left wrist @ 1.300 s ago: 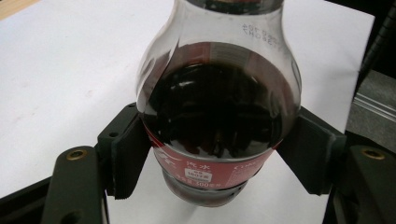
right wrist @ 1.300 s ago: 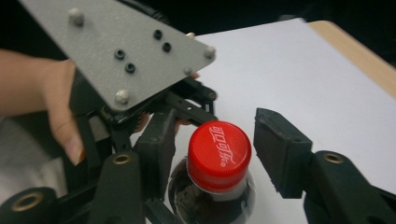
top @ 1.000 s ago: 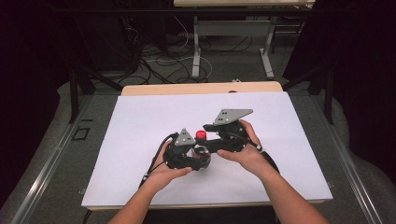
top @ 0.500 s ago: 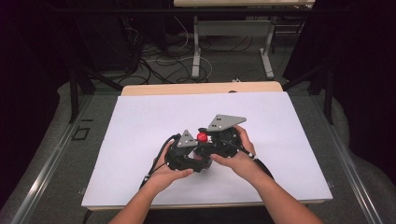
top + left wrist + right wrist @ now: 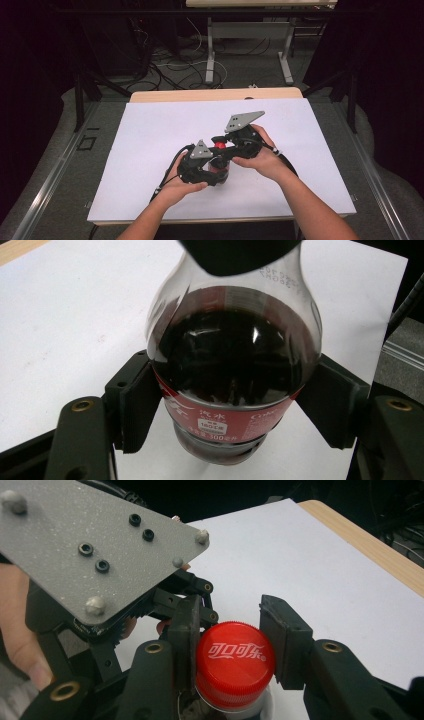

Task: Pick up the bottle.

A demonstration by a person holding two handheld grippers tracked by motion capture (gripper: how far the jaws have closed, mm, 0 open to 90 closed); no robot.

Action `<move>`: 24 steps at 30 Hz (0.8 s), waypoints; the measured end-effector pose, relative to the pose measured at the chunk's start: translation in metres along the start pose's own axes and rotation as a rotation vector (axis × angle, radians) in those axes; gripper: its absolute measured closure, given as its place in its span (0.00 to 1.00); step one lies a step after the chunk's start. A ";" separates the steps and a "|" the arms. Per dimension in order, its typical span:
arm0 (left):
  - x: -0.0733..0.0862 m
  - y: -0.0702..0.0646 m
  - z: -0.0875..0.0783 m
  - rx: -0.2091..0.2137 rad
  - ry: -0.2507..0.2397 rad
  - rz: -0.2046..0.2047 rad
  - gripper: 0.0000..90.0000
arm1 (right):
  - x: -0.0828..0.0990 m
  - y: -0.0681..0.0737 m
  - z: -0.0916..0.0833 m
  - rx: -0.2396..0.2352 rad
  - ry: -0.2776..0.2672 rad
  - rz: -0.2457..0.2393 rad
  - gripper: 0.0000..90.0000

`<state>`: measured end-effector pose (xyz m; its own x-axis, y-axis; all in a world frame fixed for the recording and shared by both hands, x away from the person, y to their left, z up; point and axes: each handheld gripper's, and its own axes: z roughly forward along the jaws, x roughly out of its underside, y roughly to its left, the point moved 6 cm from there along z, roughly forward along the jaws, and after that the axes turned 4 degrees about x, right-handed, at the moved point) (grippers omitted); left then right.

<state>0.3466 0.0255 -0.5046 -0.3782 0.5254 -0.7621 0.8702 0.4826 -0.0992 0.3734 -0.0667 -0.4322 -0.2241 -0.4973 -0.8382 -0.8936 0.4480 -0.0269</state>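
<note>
A small cola bottle (image 5: 235, 365) with dark drink, a red label and a red cap (image 5: 235, 655) stands on the white sheet. My left gripper (image 5: 232, 410) is shut on the bottle's body at the label, one pad on each side. In the high view it sits at the centre (image 5: 212, 172), and the cap (image 5: 219, 145) shows above it. My right gripper (image 5: 232, 645) comes in from the right at cap height (image 5: 220, 141). Its jaws have just been closing, and both pads now press on the cap.
A white sheet (image 5: 150, 140) covers most of the wooden table (image 5: 200, 95). The left gripper's grey three-cornered plate (image 5: 90, 545) stands close beside the cap. Behind the table are metal desk legs (image 5: 210, 55) and loose cables (image 5: 165, 65) on the floor.
My right gripper has moved left to the bottle's top and shut on the red cap. The left gripper has kept its hold on the bottle and stayed in place.
</note>
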 end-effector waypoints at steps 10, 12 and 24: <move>0.001 0.007 -0.001 -0.029 -0.015 -0.017 0.34 | -0.001 0.004 0.000 0.099 -0.022 0.054 0.55; 0.001 0.009 -0.002 -0.036 -0.013 -0.019 0.34 | -0.002 0.008 0.000 0.116 -0.035 0.076 0.53; 0.001 0.012 -0.004 -0.066 -0.027 -0.042 0.34 | -0.005 0.018 -0.004 0.288 -0.063 0.076 0.57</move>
<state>0.3554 0.0343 -0.5040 -0.4048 0.4848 -0.7753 0.8305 0.5498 -0.0898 0.3571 -0.0590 -0.4263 -0.2535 -0.4118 -0.8753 -0.7264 0.6786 -0.1089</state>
